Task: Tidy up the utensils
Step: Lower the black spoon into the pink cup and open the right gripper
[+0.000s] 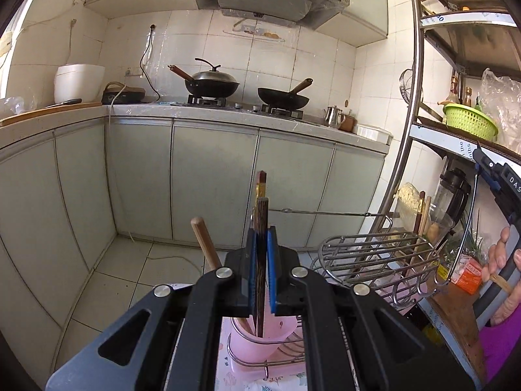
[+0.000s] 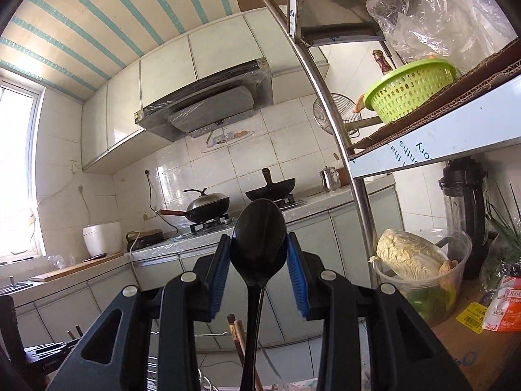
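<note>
My left gripper (image 1: 261, 254) is shut on dark wooden chopsticks (image 1: 261, 215) that stand upright, their lower ends inside a pink cup (image 1: 260, 342) held in a wire ring. A light wooden handle (image 1: 205, 244) leans in the same cup. My right gripper (image 2: 259, 254) has its blue pads against the bowl of a black plastic spoon (image 2: 259, 238), which points up with its handle running down between the jaws. The right gripper also shows at the right edge of the left wrist view (image 1: 498, 176), held in a hand.
A wire dish rack (image 1: 374, 257) sits right of the cup on a floral cloth. A metal shelf unit (image 2: 325, 75) holds a green basket (image 2: 410, 91), a tub with cabbage (image 2: 420, 267) and a blender (image 2: 465, 208). Two woks stand on the far stove (image 1: 247, 104).
</note>
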Motion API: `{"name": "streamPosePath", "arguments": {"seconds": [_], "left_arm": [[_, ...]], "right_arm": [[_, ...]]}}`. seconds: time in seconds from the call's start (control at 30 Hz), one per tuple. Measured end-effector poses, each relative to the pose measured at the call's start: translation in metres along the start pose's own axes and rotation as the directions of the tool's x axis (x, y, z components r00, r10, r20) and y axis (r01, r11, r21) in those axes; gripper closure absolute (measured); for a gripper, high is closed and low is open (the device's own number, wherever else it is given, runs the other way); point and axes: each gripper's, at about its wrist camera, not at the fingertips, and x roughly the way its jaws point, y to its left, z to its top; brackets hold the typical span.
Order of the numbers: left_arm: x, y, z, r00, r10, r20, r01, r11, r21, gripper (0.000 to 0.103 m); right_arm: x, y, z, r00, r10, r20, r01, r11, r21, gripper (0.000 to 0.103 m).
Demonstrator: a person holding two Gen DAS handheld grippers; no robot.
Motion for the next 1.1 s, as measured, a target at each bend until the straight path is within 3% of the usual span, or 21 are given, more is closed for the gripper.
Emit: {"name": "streamPosePath", "arguments": {"seconds": [0.33, 0.73, 1.1], "left_arm": [[0.002, 0.008, -0.008, 1.0, -0.002, -0.018, 0.001, 1.0, -0.026, 0.098], [0.006, 0.014, -0.018, 0.999, -0.008, -0.054, 0.005, 0.999, -0.051, 0.098], [0.013, 0.017, -0.031, 0.995, -0.007, -0.1, 0.0, 0.998, -0.063, 0.097]], "right_arm": [[0.013, 0.0, -0.032, 0.999, -0.038, 0.006, 0.038, 0.998, -0.045, 0.069], [-0.002, -0.005, -0.063, 0.996, -0.033, -0.088, 0.03, 0.999, -0.035, 0.069], [-0.018, -0.008, -0.101, 0.978, -0.037, -0.205, 0.034, 0.999, -0.017, 0.069]]}}
